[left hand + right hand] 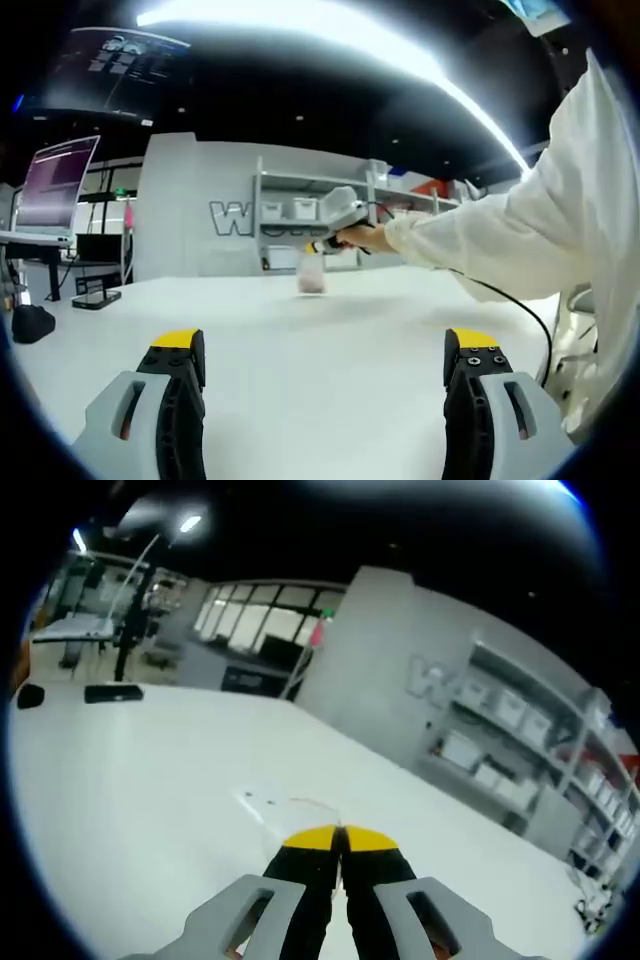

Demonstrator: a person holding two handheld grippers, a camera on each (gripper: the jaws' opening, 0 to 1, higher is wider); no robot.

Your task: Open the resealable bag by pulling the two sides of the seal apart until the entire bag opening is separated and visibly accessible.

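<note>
In the left gripper view a small clear resealable bag [312, 276] with pinkish contents hangs just above the white table [330, 380], far across it. My right gripper [318, 247], held by a hand in a white sleeve [540, 240], is shut on the bag's top edge. In the right gripper view the yellow-tipped jaws of the right gripper [338, 838] are pressed together, and the faint clear edge of the bag [285, 805] shows just beyond them. My left gripper [326, 345] stands wide open near the table's near side, with nothing between its jaws, well short of the bag.
A dark flat device [97, 297] and a black object [30, 322] lie at the table's left edge. A monitor [55, 185] stands left of them. Shelves with white bins [300, 210] line the grey back wall. A black cable [520, 310] trails from the sleeve.
</note>
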